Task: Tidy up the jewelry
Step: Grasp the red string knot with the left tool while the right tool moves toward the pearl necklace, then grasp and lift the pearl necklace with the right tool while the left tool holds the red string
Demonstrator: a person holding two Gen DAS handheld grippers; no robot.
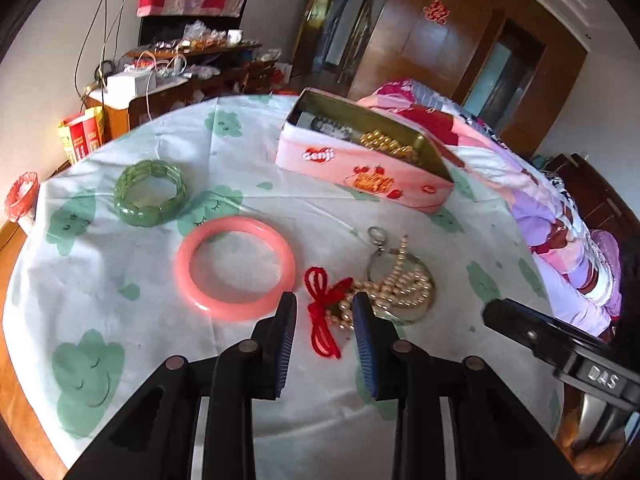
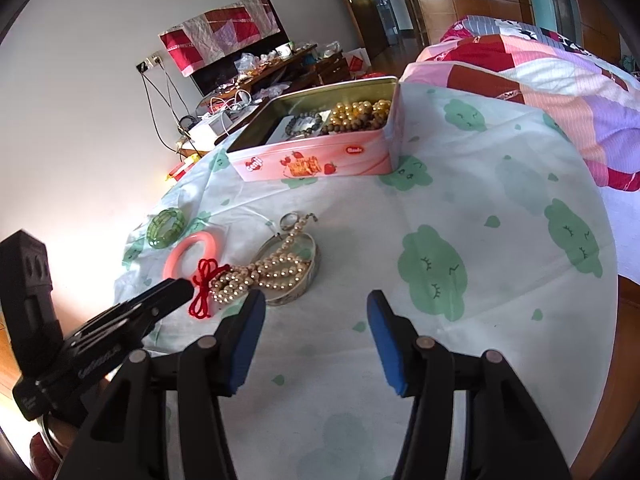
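A pink open tin [image 1: 360, 168] [image 2: 316, 162] stands at the far side of the table and holds gold beads [image 1: 390, 146] and dark bead bracelets [image 2: 304, 124]. On the cloth lie a green bracelet [image 1: 150, 191] [image 2: 166, 227], a pink bangle [image 1: 236, 269] [image 2: 191, 254], a red cord [image 1: 324, 312] [image 2: 204, 284], a pearl necklace [image 1: 400, 286] [image 2: 264, 272], a silver bangle [image 2: 310, 280] and a key ring [image 1: 376, 236]. My left gripper [image 1: 325, 308] is open, its fingers either side of the red cord. My right gripper [image 2: 316, 304] is open and empty, just right of the pearls.
The round table carries a white cloth with green cloud prints [image 2: 480, 208]. A bed with a pink patchwork quilt [image 2: 540, 68] borders the table's right side. A cluttered sideboard [image 1: 180, 68] stands by the far wall. The wooden table edge [image 1: 8, 360] shows at left.
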